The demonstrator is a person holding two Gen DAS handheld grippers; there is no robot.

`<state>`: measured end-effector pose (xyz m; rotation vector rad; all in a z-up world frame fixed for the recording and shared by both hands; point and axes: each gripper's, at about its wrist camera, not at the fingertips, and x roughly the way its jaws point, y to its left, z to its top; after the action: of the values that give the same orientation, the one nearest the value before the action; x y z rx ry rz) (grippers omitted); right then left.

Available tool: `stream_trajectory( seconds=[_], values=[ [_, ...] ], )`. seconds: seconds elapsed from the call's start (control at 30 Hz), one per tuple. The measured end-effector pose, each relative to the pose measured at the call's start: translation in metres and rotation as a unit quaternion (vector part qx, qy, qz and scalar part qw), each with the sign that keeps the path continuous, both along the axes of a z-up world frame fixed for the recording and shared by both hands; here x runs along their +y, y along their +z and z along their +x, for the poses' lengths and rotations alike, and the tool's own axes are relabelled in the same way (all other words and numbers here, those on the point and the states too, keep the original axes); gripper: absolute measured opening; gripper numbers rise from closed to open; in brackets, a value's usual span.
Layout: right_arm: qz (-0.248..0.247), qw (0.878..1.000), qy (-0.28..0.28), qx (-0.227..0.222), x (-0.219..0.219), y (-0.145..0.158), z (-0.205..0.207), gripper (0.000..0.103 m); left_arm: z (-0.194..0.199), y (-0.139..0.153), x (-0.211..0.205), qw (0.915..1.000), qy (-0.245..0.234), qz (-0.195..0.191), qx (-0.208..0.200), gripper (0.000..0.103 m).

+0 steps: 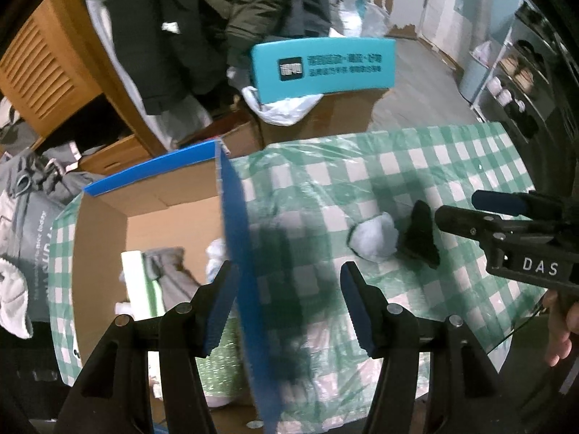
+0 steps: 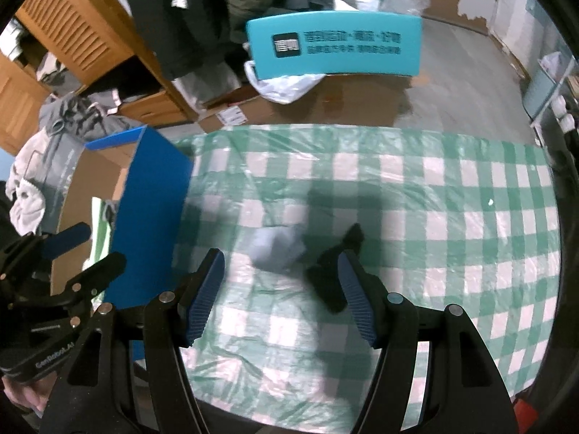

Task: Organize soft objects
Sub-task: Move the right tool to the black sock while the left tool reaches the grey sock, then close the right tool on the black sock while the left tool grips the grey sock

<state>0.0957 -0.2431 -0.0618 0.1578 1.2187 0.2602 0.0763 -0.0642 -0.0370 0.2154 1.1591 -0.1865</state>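
A pale blue soft bundle (image 1: 374, 239) and a black soft piece (image 1: 421, 240) lie side by side on the green-checked tablecloth (image 1: 434, 166). My left gripper (image 1: 287, 271) is open and empty, its fingers either side of the blue wall (image 1: 239, 238) of the cardboard box (image 1: 170, 199). In the right wrist view my right gripper (image 2: 281, 256) hangs open above the cloth. The pale bundle (image 2: 277, 249) sits between its fingertips. The black piece (image 2: 327, 282) lies by the right finger, partly hidden behind it. Nothing is gripped.
The box holds a grey garment (image 1: 173, 275), white items and a green glittery piece (image 1: 224, 361). A teal sign (image 1: 322, 68), bags, hanging coats and a wooden cabinet (image 1: 47, 72) crowd the floor behind. A shelf rack (image 1: 514, 83) stands at the right.
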Motion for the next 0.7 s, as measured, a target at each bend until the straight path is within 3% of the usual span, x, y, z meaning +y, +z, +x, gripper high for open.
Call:
stream_trajectory(
  seconds=[0.37, 0.7],
  values=[
    [-0.015, 0.999, -0.029, 0.038, -0.027, -0.039, 0.012, 0.066, 0.013, -0.033, -0.037, 0.9990, -0.028, 0.001, 0.036, 0.064],
    [-0.011, 0.996, -0.046, 0.076, -0.036, -0.074, 0.023, 0.066, 0.035, -0.079, -0.043, 0.9953, -0.017, -0.019, 0.093, 0.064]
  ],
)
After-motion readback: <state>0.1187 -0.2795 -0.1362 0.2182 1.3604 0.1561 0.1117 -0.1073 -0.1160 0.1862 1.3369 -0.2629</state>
